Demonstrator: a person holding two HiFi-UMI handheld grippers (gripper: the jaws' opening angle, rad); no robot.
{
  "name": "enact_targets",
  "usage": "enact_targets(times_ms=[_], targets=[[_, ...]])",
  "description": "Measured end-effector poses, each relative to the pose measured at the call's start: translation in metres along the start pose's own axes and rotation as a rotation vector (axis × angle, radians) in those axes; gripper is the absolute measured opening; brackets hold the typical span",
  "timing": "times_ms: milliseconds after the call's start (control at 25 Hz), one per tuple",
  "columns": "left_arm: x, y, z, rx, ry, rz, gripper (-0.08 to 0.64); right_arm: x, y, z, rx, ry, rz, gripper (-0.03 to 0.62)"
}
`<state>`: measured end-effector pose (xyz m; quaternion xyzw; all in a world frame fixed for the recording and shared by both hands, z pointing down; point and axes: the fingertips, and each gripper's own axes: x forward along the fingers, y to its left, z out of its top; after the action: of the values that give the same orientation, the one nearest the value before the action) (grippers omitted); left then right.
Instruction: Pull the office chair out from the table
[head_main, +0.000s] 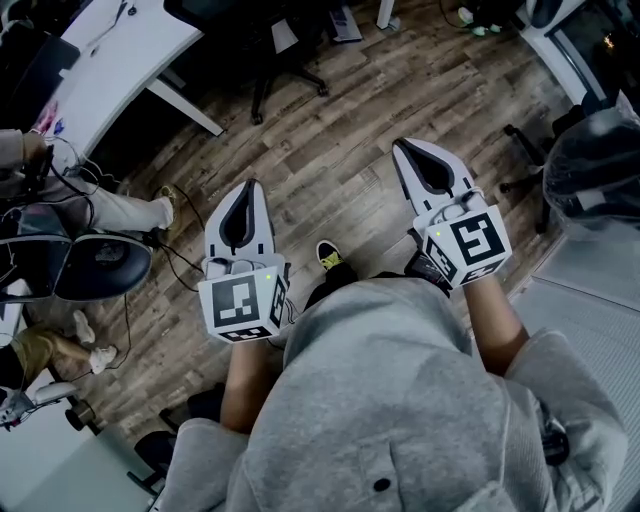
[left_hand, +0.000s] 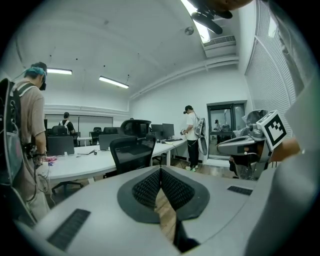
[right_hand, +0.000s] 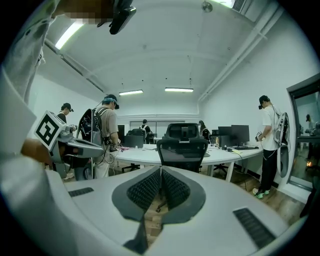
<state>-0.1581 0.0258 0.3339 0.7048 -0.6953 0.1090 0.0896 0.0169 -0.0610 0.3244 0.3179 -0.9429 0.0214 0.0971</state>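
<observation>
1. Two grippers are held side by side in front of a grey sweatshirt (head_main: 400, 400): the left gripper (head_main: 248, 190) and the right gripper (head_main: 403, 148). Each is pointed ahead over the wooden floor (head_main: 330, 150).
2. In the left gripper view, the left gripper's jaws are seen pressed together at the tips, with nothing between them.
3. In the right gripper view, the right gripper's jaws are likewise closed tip to tip, and nothing is held.
4. Ahead, well apart from both grippers, the office chair (right_hand: 182, 147) is tucked against the table (right_hand: 135, 155). Its back is turned toward the grippers, and it is untouched.
5. Farther off, monitors (right_hand: 240, 134) are set on the table. A person in a white shirt (right_hand: 270, 145) is seen standing at the right, and another person (right_hand: 106, 135) stands at the left beside the table.
</observation>
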Motion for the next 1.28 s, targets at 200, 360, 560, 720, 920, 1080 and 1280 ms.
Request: enact_targets(times_ms=[200,360,560,720,920,1080,1280], targets=[[0.009,0.024,-0.002,-0.012,-0.003,-0.013,0.012,0.023,0.010,0.008,-0.012,-0.002,-0.009,0.034],[0.010,0.036,-0.005,-0.021,-0.006,-0.021,0.012,0.034,0.020,0.011,-0.034,0.008,-0.004,0.034],[0.009,0.048,-0.006,-0.030,-0.013,-0.019,0.012,0.043,0.030,0.013,-0.063,0.011,0.000,0.034],[0.005,0.050,-0.008,-0.038,-0.018,-0.017,0.012,0.043,0.035,0.015,-0.081,0.014,0.004,0.034],[0.003,0.053,-0.007,-0.052,-0.024,-0.012,0.012,0.045,0.036,0.021,-0.103,0.014,0.008,0.032],[0.006,0.055,-0.007,-0.052,-0.017,-0.014,0.012,0.051,0.035,0.022,-0.099,0.013,0.015,0.034],[0.015,0.058,-0.004,-0.052,-0.013,-0.016,0.012,0.059,0.032,0.022,-0.096,0.018,0.017,0.034]])
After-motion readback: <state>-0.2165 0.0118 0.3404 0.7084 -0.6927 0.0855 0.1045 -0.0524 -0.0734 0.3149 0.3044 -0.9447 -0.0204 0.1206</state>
